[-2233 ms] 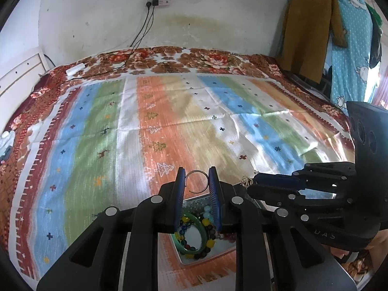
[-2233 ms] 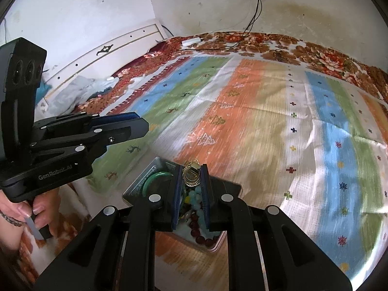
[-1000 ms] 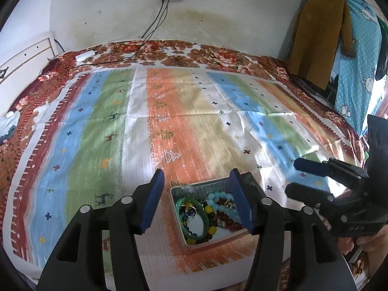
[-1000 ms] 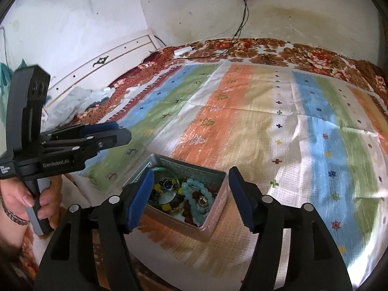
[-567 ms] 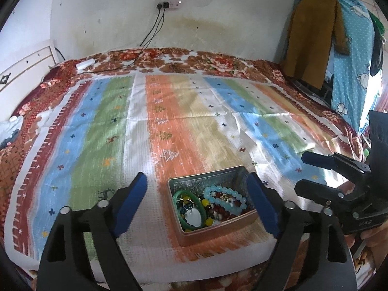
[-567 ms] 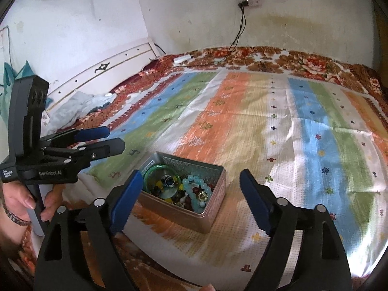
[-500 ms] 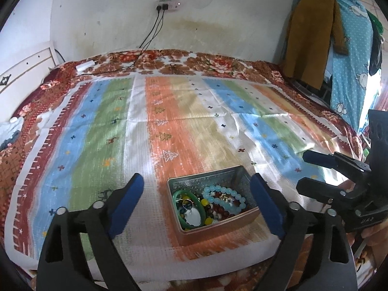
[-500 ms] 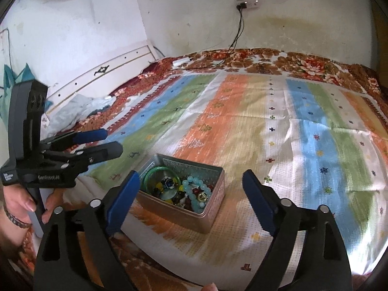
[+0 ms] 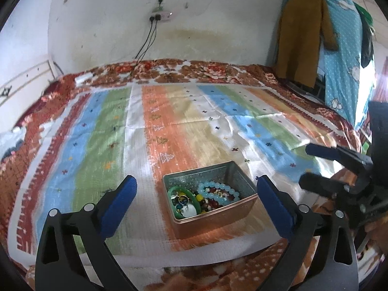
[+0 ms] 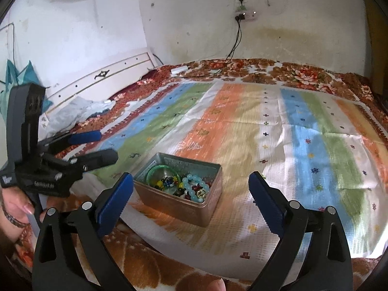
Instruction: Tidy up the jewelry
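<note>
Striped cloth [image 9: 116,131] on bed; one metal tin [image 9: 213,214] near its front edge, holding one green bangle [image 9: 178,190], pale-blue beads [image 9: 219,189], mixed beads. Left gripper [image 9: 196,189] and right gripper [image 10: 191,189]: both opening wide, nothing between their jaws.

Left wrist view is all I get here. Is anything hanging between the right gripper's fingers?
Observer: No. In the right wrist view the right gripper has its jaws opening with nothing between them; the jewelry lies in the tin beyond.
Operator: And my left gripper, seen from outside?
Observer: The left gripper is in the air to the left of the tin, apart from it. Its jaws are opening and empty too.
Operator: What is holding it?
Observer: A hand wrapped around its handle, with a dark band at the wrist.
</note>
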